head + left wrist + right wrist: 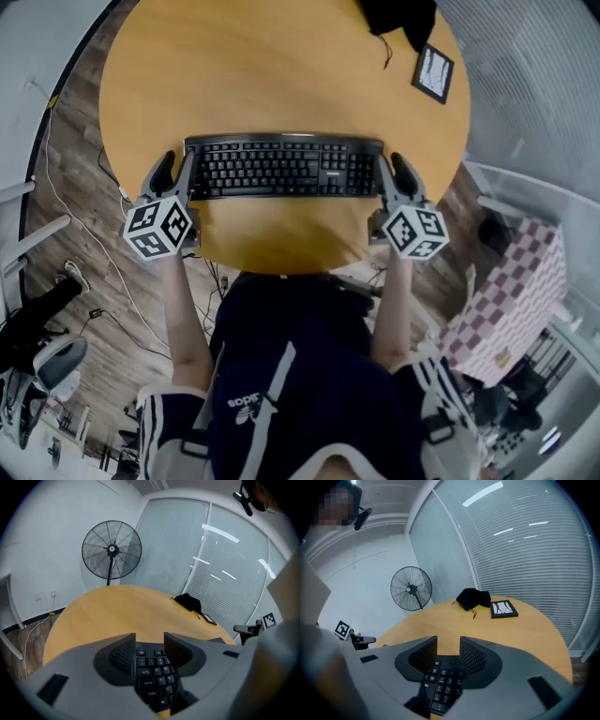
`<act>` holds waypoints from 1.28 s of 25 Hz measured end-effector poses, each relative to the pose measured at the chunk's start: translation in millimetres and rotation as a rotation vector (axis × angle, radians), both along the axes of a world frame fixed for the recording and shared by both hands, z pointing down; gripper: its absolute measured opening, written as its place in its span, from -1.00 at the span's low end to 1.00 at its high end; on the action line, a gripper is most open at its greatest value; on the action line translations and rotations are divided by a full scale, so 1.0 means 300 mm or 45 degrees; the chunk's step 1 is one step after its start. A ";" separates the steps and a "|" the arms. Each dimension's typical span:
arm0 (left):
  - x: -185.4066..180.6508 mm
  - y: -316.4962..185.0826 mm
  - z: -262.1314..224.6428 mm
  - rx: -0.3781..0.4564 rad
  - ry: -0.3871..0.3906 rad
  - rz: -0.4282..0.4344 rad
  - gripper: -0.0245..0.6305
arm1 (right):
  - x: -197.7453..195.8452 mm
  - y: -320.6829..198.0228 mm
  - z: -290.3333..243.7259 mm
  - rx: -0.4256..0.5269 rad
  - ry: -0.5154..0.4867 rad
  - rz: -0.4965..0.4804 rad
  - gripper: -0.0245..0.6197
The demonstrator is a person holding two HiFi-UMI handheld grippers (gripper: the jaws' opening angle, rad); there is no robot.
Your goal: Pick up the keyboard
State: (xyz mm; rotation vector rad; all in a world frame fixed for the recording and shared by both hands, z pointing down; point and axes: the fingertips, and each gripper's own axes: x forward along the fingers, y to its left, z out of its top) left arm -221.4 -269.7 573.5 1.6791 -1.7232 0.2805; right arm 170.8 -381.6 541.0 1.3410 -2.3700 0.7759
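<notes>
L gripper (pixel 178 169), R gripper (pixel 392 169): jaws apart, keyboard (pixel 281 167) ends between.

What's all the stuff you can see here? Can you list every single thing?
table: one, yellowy wood, round, in the middle
keyboard: one, black, on the table's near side
cloth pouch: one, black, with a cord, at the table's far edge
picture frame: one, black, flat on the table beside the cloth pouch
fan: one, black, standing beyond the table
checked box: one, pink and white, off the table to the right
left gripper: one, grey, jaws open around the keyboard's left end
right gripper: one, grey, jaws open around the keyboard's right end
shorts: one pair, dark, on the person
</notes>
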 end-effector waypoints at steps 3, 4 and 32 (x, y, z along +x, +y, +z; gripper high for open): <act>-0.010 -0.013 0.092 -0.102 0.039 0.004 -0.36 | 0.002 -0.015 0.084 -0.080 0.016 0.001 -0.45; -0.012 -0.017 0.114 -0.126 0.052 0.004 -0.34 | 0.004 -0.019 0.108 -0.103 0.020 0.003 -0.43; 0.001 -0.032 0.221 -0.226 0.167 0.020 -0.33 | 0.059 -0.054 0.322 -0.421 -0.033 0.060 -0.41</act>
